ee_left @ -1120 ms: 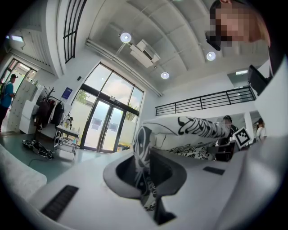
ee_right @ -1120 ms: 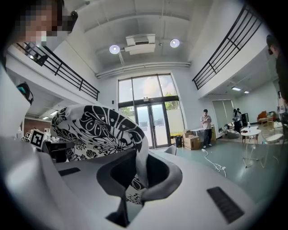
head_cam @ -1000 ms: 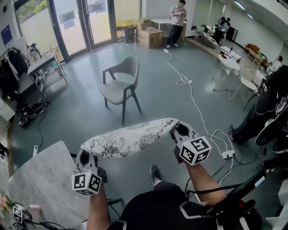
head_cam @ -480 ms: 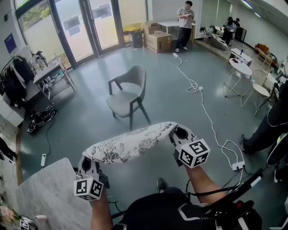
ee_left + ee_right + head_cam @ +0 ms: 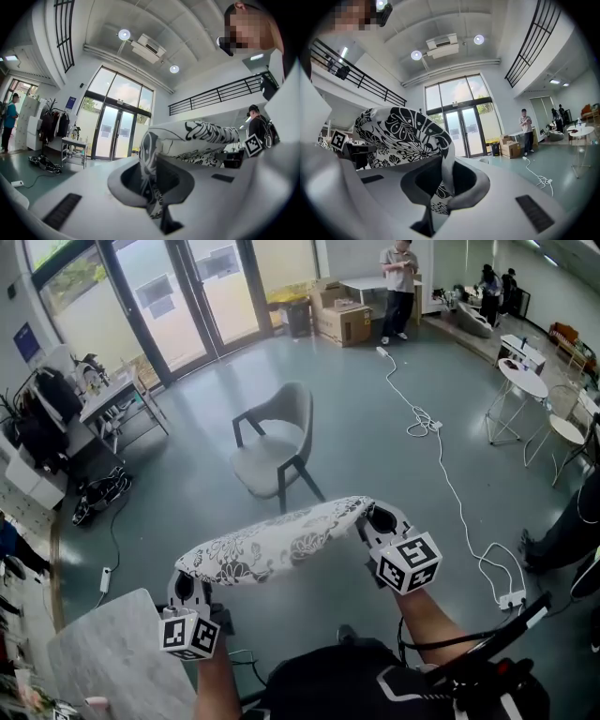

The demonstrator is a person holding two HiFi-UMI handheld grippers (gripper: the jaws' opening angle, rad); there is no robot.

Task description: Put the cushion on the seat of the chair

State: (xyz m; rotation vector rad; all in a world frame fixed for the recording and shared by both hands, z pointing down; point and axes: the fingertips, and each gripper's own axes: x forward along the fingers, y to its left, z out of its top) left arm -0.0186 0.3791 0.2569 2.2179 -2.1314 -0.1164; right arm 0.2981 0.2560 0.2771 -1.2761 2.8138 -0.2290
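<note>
A flat white cushion (image 5: pixel 277 542) with a black floral print hangs level between my two grippers. My left gripper (image 5: pixel 186 585) is shut on its left edge (image 5: pixel 149 180). The right gripper (image 5: pixel 378 519) is shut on the cushion's right edge (image 5: pixel 440 185). Beyond the cushion, a grey chair (image 5: pixel 272 448) with dark legs stands on the floor, its seat bare and its back turned to the right. In the right gripper view only a sliver of the chair (image 5: pixel 483 160) shows over the jaw.
A white cable (image 5: pixel 441 460) snakes across the floor right of the chair to a power strip (image 5: pixel 511 599). Cardboard boxes (image 5: pixel 342 322) and a standing person (image 5: pixel 400 287) are at the back. A marble tabletop (image 5: pixel 94 662) lies near left; round tables (image 5: pixel 518 381) stand far right.
Both grippers carried the cushion forward across the room. The chair and the glass doors now lie lower and nearer in the head view. The grip on the cushion is unchanged.
</note>
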